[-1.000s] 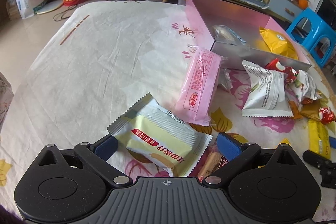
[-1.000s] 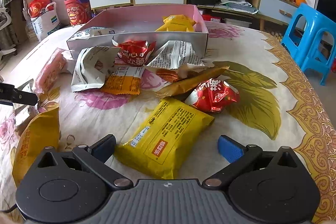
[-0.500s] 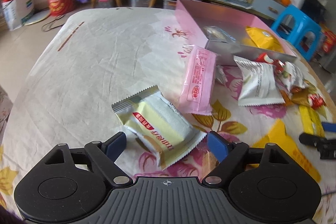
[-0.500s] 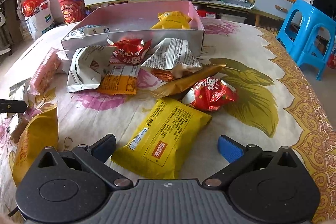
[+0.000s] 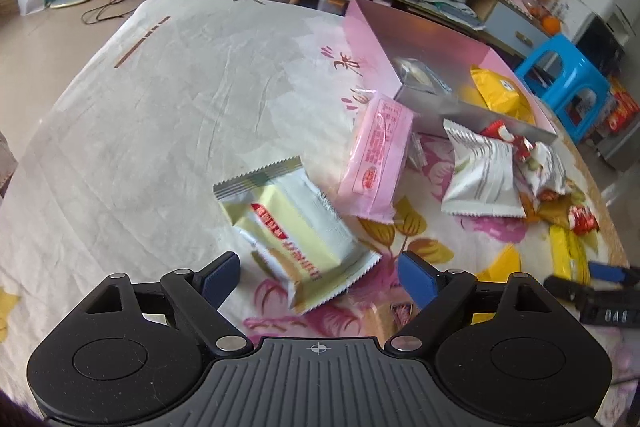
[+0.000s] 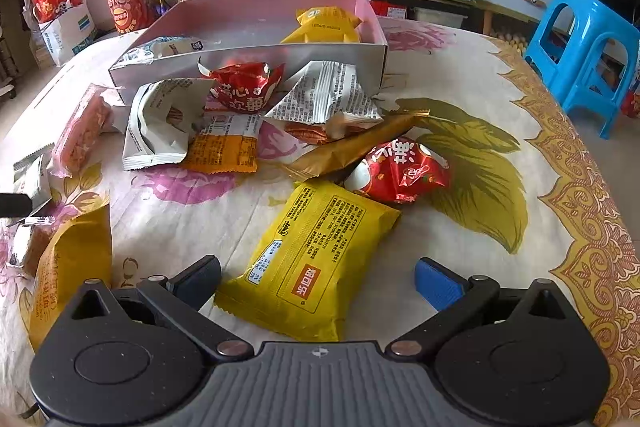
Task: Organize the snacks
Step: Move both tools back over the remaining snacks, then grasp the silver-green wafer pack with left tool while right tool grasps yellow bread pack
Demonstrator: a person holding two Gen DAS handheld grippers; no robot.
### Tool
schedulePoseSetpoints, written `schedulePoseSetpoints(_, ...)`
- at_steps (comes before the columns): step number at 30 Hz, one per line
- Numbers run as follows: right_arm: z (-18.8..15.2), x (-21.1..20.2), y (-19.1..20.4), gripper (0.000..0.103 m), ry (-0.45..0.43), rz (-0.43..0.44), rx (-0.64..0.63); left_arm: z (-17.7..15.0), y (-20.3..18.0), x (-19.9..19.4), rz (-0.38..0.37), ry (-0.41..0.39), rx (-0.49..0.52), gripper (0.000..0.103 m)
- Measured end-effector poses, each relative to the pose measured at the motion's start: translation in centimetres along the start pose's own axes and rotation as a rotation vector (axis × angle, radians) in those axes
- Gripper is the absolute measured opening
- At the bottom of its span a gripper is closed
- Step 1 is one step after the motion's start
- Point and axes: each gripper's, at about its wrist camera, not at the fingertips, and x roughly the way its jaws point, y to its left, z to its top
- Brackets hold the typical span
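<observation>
Our left gripper [image 5: 318, 273] has just been reopening slightly around the pale yellow snack packet [image 5: 294, 233], untouched; our right gripper [image 6: 318, 281], spread, straddles the yellow packet [image 6: 310, 259], near corner hidden; both lie mid-table

The left gripper [image 5: 318, 273] hangs over the tablecloth [image 5: 160, 115], jaws apart around a pale yellow snack packet [image 5: 296, 231]. They have just been opening slightly. A pink packet [image 5: 376, 159] lies beside the pink box [image 5: 368, 27].
</observation>
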Motion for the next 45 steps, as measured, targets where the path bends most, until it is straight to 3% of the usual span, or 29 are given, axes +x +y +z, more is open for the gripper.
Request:
schedulePoseSetpoints(6,0.3,0.2,0.2,0.096,0.014,-0.009,0.016,0.4,-1.4,0.9,0.106,-0.014,-0.002,0.088)
schedulePoseSetpoints(13,0.2,0.2,0.3,0.096,-0.012,-0.01,0.014,-0.5,-3.4,1.7,0.224,-0.031,0.132,0.087)
schedulePoseSetpoints(18,0.2,0.2,0.2,0.096,-0.029,0.004,-0.004,-0.5,-3.1,1.4,0.227,-0.034,0.134,0.082)
schedulePoseSetpoints(24,0.1,-0.1,0.5,0.089,-0.038,0.007,-0.031,-0.1,-2.4,0.8,0.229,-0.032,0.129,0.06)
schedulePoseSetpoints(31,0.2,-0.9,1.1,0.067,-0.043,0.05,-0.083,-0.2,-1.9,0.6,0.212,-0.031,0.14,0.057)
schedulePoseSetpoints(35,0.2,-1.4,1.6,0.044,-0.043,0.075,-0.107,0.0,-1.7,0.5,0.197,-0.023,0.121,0.057)
schedulePoseSetpoints(45,0.1,-2.4,2.3,0.041,-0.049,0.083,-0.143,0.4,-1.0,-0.5,0.119,-0.003,0.035,0.057)
